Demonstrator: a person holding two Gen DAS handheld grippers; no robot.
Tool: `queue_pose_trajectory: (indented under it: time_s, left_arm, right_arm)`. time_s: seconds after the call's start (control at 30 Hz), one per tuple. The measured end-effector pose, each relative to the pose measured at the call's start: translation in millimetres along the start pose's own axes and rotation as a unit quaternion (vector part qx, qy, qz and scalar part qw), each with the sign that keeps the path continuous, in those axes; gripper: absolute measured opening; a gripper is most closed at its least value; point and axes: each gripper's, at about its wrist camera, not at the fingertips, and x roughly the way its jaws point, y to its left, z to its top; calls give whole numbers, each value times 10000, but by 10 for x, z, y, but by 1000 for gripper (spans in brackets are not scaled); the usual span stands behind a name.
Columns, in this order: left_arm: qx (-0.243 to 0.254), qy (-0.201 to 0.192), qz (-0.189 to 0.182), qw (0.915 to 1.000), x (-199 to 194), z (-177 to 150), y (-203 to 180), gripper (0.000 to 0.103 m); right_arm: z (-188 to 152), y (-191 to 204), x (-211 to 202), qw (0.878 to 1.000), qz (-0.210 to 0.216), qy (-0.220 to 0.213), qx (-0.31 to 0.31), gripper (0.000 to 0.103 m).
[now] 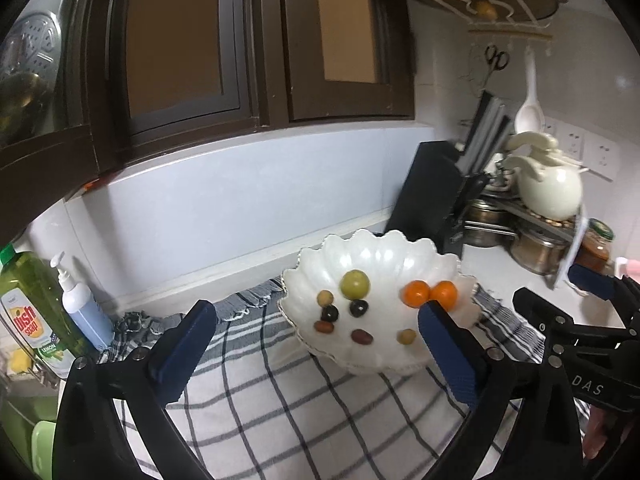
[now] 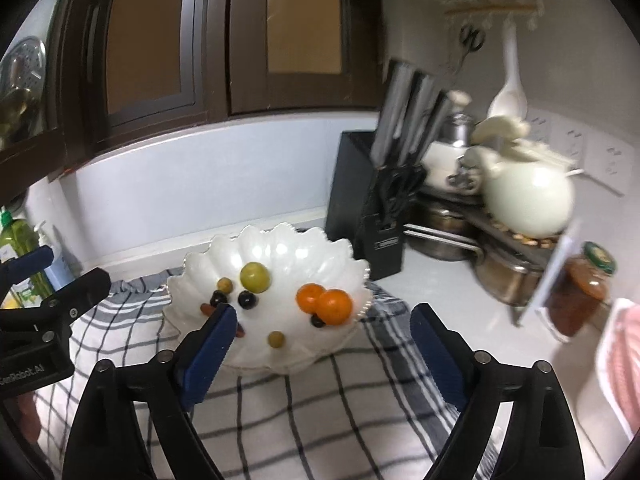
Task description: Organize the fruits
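Note:
A white scalloped bowl (image 1: 384, 252) (image 2: 280, 248) stands on a checked cloth (image 1: 280, 400) (image 2: 300, 408). In it lie a green round fruit (image 1: 355, 283) (image 2: 255, 277), two orange fruits (image 1: 416, 293) (image 1: 444, 293) (image 2: 335, 306), and several small dark, brown and olive ones (image 1: 329, 313) (image 2: 247, 300). My left gripper (image 1: 316, 332) is open just before the bowl, nothing between its blue pads. My right gripper (image 2: 324, 332) is open too, nearer than the bowl, and it is empty. Each gripper shows at the edge of the other's view (image 1: 592, 280) (image 2: 36, 260).
A black knife block (image 1: 436, 188) (image 2: 368, 200) stands behind the bowl. Right of it are a pale teapot (image 1: 552, 188) (image 2: 528, 196), steel pots (image 2: 504, 276) and a jar (image 2: 584, 288). Dish soap (image 1: 36, 312) and a pump bottle (image 1: 80, 304) stand at the left.

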Motion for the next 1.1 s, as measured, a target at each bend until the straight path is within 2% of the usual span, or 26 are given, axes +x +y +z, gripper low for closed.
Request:
queue_pose_trajectory:
  time_s: [0.17, 0.37, 0.83, 1.1]
  left_arm:
    - [27, -59, -165, 9998, -258, -104, 34, 103]
    - [1, -147, -291, 9995, -538, -202, 31, 103]
    - [-202, -434, -159, 9987, -1358, -456, -91, 103]
    - [-120, -619, -68, 9980, -1851, -619, -256, 103]
  right_arm:
    - [-85, 24, -364, 9988, -409, -253, 50, 90]
    - [-155, 62, -739, 9978, -496, -430, 52, 90]
    - [-431, 48, -1492, 9978, -285, -582, -119, 90]
    - [-617, -82, -1917, 9978, -122, -643, -71, 90]
